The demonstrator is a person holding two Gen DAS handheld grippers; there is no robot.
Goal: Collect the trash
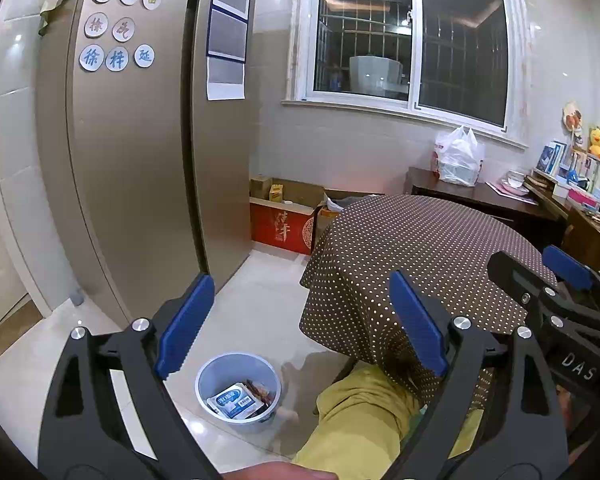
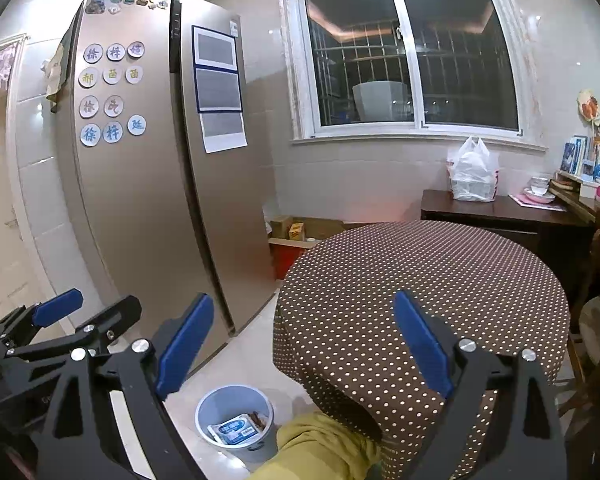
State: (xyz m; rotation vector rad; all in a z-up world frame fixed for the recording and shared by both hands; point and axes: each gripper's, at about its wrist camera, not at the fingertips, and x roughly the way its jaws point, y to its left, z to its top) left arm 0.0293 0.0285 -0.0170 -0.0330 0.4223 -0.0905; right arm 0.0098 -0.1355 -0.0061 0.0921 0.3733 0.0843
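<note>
A pale blue trash bin (image 1: 238, 388) stands on the floor beside the table; it also shows in the right wrist view (image 2: 235, 422). Inside lie a blue-and-white wrapper (image 1: 233, 400) and a reddish-brown wrapper (image 1: 258, 390). My left gripper (image 1: 300, 326) is open and empty, held above the bin and the table's edge. My right gripper (image 2: 302, 346) is open and empty over the near edge of the round table with the brown dotted cloth (image 2: 440, 272). The right gripper also shows at the right of the left wrist view (image 1: 556, 280).
A tall steel fridge (image 1: 140, 140) stands left. Cardboard boxes and a red box (image 1: 282, 228) sit by the wall. A dark side table (image 2: 500, 210) holds a white plastic bag (image 2: 474, 174). My yellow-trousered knee (image 1: 360, 420) is under the table.
</note>
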